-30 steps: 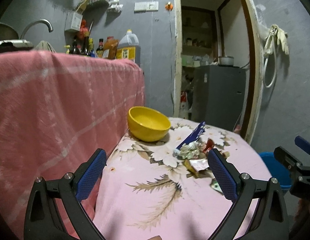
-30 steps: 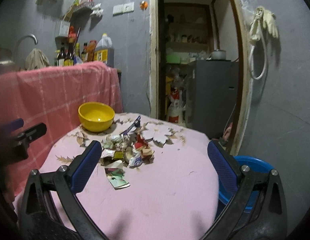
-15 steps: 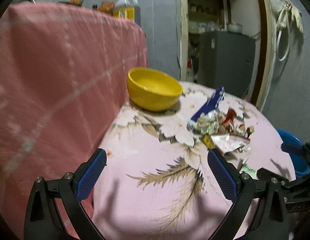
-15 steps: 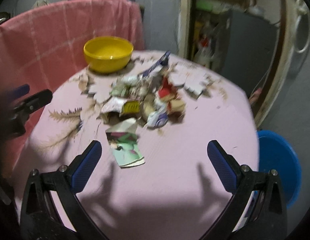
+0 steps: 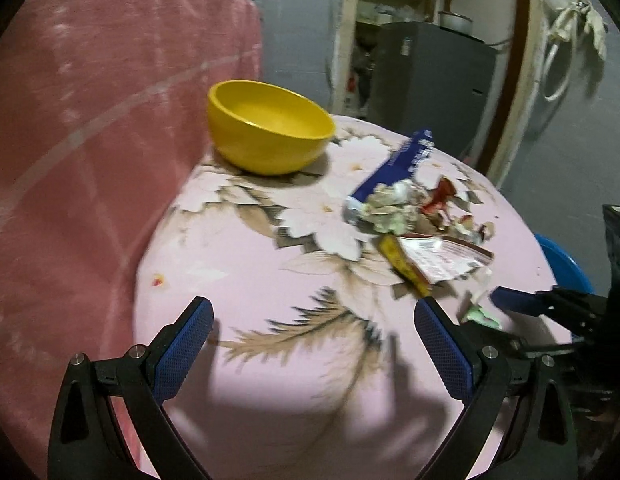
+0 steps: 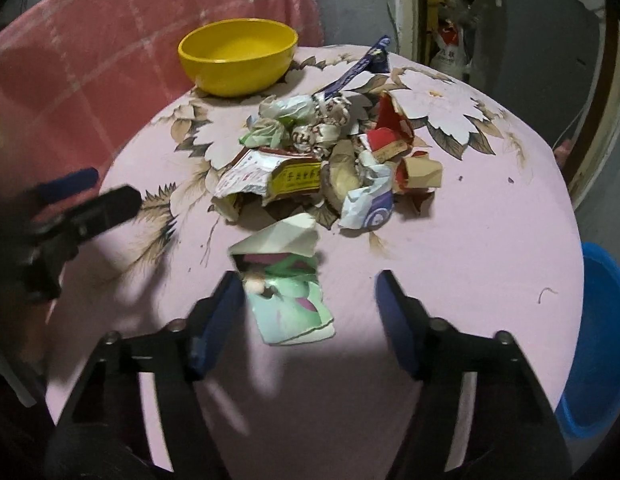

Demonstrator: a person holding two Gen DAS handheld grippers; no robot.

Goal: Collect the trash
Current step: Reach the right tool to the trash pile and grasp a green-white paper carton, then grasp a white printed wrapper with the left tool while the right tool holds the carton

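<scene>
1. Both grippers have come down toward the bench since a second ago, and the right gripper (image 6: pixel 310 300) has narrowed from its wider spread.
2. Its fingers now stand apart on either side of a torn green-and-white wrapper (image 6: pixel 288 300), which lies flat on the pink floral tablecloth (image 6: pixel 470 240); whether the left finger touches it cannot be told.
3. Just beyond the wrapper sits the trash pile (image 6: pixel 326 152), near the middle of the bench: crumpled papers, a red carton scrap, a brown cardboard piece and a long blue packet (image 6: pixel 358 68).
4. One yellow packet (image 6: pixel 296 178) carries a line of dark characters, too blurred to read; a white torn label beside it has fine print, also unreadable.
5. Spread wide and holding nothing, the left gripper (image 5: pixel 310 340) hovers over bare cloth.
6. A yellow bowl (image 6: pixel 238 56) stands behind the pile, apart from it.
7. A blue bin (image 6: pixel 598 340) sits below the bench's right edge.
</scene>
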